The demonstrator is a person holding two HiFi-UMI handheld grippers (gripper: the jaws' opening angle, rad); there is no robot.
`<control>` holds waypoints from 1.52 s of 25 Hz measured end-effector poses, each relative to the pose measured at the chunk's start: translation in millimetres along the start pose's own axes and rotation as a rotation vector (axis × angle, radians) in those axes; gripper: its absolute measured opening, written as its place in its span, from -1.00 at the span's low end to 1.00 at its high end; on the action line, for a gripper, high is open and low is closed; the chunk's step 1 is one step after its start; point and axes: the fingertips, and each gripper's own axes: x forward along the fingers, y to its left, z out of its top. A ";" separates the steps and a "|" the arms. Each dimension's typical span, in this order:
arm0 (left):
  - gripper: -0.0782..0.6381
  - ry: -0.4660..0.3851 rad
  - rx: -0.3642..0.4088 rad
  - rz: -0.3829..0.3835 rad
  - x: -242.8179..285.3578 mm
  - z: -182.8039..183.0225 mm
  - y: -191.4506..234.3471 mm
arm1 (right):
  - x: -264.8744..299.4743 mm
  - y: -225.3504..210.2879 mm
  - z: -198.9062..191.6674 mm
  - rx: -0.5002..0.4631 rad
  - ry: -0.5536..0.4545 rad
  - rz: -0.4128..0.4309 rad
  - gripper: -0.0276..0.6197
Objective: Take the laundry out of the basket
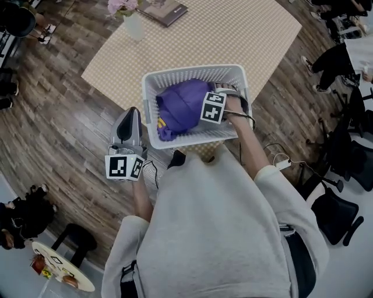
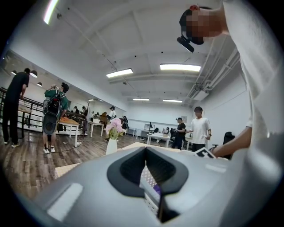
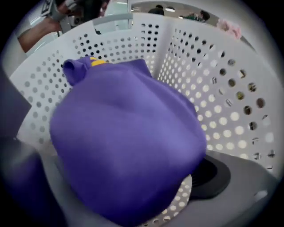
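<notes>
A white perforated laundry basket (image 1: 192, 74) stands on a checkered tabletop (image 1: 262, 35). A purple garment (image 1: 183, 105) with a yellow patch lies bunched inside it. My right gripper (image 1: 218, 102) points down into the basket's right side, its marker cube on top. In the right gripper view the purple garment (image 3: 124, 133) bulges between the wide-apart jaws of my right gripper (image 3: 128, 186), with the basket wall (image 3: 222, 88) behind. My left gripper (image 1: 132, 112) hovers outside the basket's left wall, jaws together and empty. In its own view the left gripper (image 2: 146, 153) shows only a thin slit.
A vase of pink flowers (image 1: 133, 23) and a dark book (image 1: 166, 10) sit at the table's far side. Cables and a power strip (image 1: 282, 163) lie on the wooden floor at right, near black chairs (image 1: 338, 215). Several people stand around the room.
</notes>
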 end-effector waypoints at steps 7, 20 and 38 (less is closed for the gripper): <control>-0.76 0.001 -0.013 0.033 -7.8 -1.3 13.8 | 53.8 -5.3 6.8 -0.035 -0.026 0.038 0.93; -0.76 -0.028 -0.013 0.007 -4.5 7.3 3.6 | 42.8 3.3 10.1 0.049 -0.068 -0.010 0.20; -0.76 -0.104 0.003 -0.039 -13.6 31.0 -6.6 | -154.6 -48.4 35.2 -0.242 -0.083 -0.909 0.13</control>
